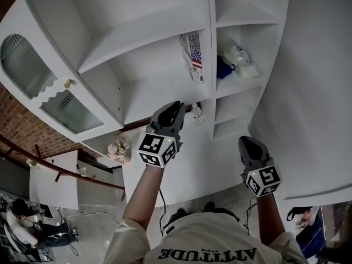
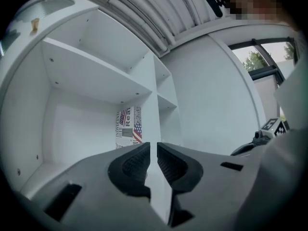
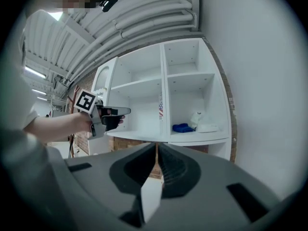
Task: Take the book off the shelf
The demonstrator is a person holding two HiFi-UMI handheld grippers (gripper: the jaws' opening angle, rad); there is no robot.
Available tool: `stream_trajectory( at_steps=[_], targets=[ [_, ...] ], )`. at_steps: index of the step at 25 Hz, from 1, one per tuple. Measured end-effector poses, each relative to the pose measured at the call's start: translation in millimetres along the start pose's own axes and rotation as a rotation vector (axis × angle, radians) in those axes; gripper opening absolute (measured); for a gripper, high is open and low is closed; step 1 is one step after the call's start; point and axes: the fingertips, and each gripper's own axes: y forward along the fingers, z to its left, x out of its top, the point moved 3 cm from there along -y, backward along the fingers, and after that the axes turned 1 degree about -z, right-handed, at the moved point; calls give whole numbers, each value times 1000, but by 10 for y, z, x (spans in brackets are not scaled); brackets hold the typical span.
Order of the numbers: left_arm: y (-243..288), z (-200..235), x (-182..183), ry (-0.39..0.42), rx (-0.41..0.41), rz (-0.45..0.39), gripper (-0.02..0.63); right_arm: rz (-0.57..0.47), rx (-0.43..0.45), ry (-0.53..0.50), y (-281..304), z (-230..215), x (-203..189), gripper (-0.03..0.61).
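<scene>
Left gripper (image 1: pixel 175 109), jaws clenched and empty, aims at the book (image 1: pixel 193 58) standing upright against the right wall of the shelf (image 1: pixel 159 89), seemingly lining up a reach; right gripper (image 1: pixel 247 144) hangs back, likewise clenched on nothing.

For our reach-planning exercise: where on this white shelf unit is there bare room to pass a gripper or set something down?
Bare: the wide shelf board left of the upright flag-covered book, and the wide compartment above it. Crowded: the narrow compartment right of the book, holding a blue cloth and white objects.
</scene>
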Motion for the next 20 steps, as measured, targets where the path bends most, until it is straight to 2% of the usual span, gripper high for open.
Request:
stream_trajectory(
  at_steps=[4, 6, 10, 16, 20],
  targets=[
    [306, 95, 37, 20, -12, 11, 29, 1, -4, -5, 44, -27, 9, 32],
    [445, 171, 29, 4, -16, 14, 32, 1, -12, -7, 69, -52, 13, 32],
    [693, 310, -40, -32, -27, 43, 97, 6, -34, 8, 105, -130, 22, 32],
    [1071, 456, -56, 21, -51, 86, 124, 4, -43, 12, 201, -206, 45, 32],
    [1335, 547, -82, 20, -80, 124, 177, 3, -39, 12, 249, -239, 41, 32]
  ],
)
